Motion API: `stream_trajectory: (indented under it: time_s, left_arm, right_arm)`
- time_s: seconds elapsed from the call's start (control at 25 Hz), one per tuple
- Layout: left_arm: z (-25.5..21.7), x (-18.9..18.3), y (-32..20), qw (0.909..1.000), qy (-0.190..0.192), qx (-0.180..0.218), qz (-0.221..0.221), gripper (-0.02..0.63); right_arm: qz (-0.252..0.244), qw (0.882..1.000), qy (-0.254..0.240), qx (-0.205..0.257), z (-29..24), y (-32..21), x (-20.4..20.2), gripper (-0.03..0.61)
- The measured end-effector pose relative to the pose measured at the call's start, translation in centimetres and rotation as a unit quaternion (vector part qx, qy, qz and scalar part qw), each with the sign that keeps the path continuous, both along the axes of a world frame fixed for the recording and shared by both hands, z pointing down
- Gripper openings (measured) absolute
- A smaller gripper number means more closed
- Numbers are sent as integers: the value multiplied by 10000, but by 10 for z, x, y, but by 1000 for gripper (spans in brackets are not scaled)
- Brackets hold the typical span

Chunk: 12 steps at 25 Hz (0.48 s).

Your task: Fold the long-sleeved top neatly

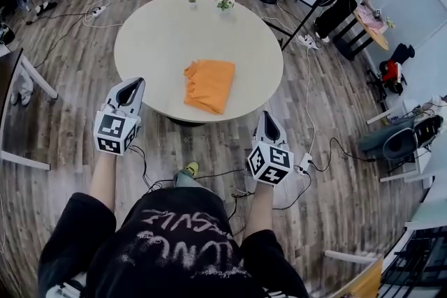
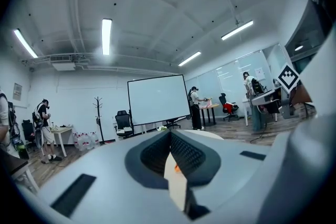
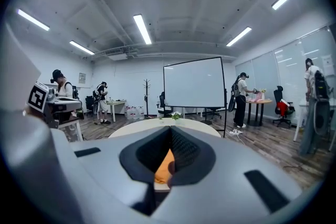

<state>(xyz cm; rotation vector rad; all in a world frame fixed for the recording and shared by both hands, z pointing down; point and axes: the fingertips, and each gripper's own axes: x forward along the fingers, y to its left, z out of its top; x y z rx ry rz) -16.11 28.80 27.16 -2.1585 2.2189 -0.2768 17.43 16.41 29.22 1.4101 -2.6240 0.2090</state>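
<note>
The folded orange top (image 1: 209, 84) looks soft, light — pinch its edges; left gripper (image 1: 130, 90) and right gripper (image 1: 268, 123) — both closed, empty.

White lettering on the back of the person's black shirt (image 1: 174, 248), seen upside down and too distorted to read. Black-and-white square patterns, without letters or numbers, on the marker cube (image 1: 115, 134) of the left gripper (image 1: 131, 85) and the marker cube (image 1: 270, 164) of the right gripper (image 1: 267, 116). Nothing else legible.
</note>
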Motion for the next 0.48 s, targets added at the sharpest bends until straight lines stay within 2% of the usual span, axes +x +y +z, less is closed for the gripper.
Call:
stream_trajectory:
  time_s: [0.48]
  left_arm:
    - [-7,2,-2,9999,-47,52,-96,11]
  right_arm:
    - [-63,9999,15,128,-12,-5,-2,3]
